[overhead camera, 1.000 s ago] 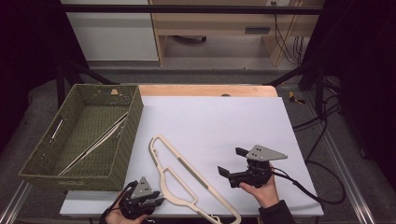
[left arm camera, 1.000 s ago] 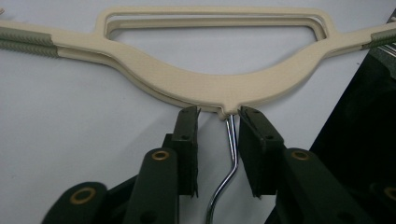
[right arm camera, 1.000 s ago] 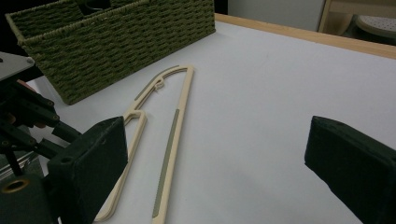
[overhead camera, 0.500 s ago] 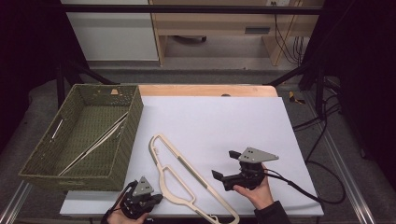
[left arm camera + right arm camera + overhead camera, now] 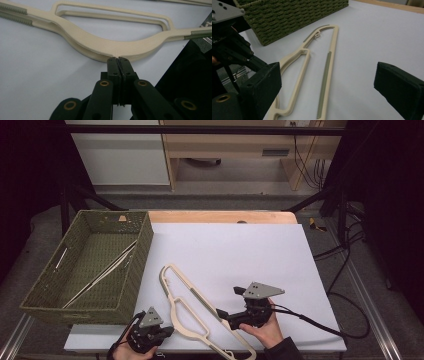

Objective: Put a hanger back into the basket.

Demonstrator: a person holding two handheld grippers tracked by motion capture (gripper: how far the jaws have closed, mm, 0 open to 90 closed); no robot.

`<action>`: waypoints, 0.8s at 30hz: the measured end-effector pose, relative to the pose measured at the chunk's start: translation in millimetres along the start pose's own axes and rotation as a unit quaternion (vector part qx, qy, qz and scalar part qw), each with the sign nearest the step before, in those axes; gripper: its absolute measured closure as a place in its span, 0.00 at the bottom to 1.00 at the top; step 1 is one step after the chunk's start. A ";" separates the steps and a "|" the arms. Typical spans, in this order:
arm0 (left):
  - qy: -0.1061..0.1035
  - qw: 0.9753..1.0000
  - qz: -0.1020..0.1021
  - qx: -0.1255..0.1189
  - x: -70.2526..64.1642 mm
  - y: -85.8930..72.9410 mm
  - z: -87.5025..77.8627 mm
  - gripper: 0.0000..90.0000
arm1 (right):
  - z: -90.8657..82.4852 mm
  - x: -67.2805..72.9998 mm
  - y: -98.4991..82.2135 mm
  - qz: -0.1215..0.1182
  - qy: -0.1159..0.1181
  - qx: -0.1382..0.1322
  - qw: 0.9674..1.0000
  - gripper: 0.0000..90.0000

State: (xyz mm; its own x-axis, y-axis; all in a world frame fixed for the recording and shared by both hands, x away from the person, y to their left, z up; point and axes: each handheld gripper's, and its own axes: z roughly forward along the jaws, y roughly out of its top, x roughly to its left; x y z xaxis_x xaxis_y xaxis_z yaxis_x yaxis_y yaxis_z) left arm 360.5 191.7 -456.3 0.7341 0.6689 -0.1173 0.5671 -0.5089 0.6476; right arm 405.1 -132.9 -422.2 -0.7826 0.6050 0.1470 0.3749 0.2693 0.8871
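so the count: one cream hanger out on the table, one green woven basket, two grippers, each in one hand.

the hanger is a flat cream plastic one, lying on the white tabletop in the lower middle of the high view, running diagonally from just right of the basket down toward the bottom edge. it has a long straight bar with a grey-green ribbed grip strip, a curved shoulder piece with a slot cut through it, and a small notch hook near its upper end. in the left gripper view the curved middle of the hanger sweeps across the upper half of the frame, ribbed strips at both ends.

the left gripper sits at the bottom left of centre, jaws pressed flat together with their tips right at the hanger's lower edge; they have just been closing, and i can't tell whether they pinch a thin lip of it or just touch it.

the right gripper is at the lower right of centre, jaws spread wide, nothing between them, its lower jaw just beside the long bar.

the basket fills the left side, with a couple of thin pale rods lying in it. dark cables trail off the right gripper toward the right edge.
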 end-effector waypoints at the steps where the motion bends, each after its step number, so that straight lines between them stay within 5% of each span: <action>1: 0.000 1.000 0.001 -0.004 -0.2 1.6 -2.0 0.98 | 2.1 1.7 -0.3 0.001 0.003 0.001 1.000 0.09; 7: 0.009 1.000 0.012 -0.016 -2.3 13.5 -13.0 0.98 | 17.2 15.8 0.5 -0.007 0.021 0.016 1.000 0.10; 24: 0.021 0.999 0.038 0.002 -9.6 48.7 -28.1 0.98 | 49.5 46.8 10.1 -0.042 0.047 0.048 0.997 0.16</action>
State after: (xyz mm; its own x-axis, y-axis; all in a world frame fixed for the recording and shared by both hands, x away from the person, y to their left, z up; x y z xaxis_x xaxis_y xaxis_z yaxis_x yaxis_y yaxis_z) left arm 370.6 175.7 -402.5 0.7589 0.6502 -0.0366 0.5116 -0.5606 0.6511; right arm 396.9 -64.7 -428.0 -0.8540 0.5065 0.1189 0.3494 0.3890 0.8524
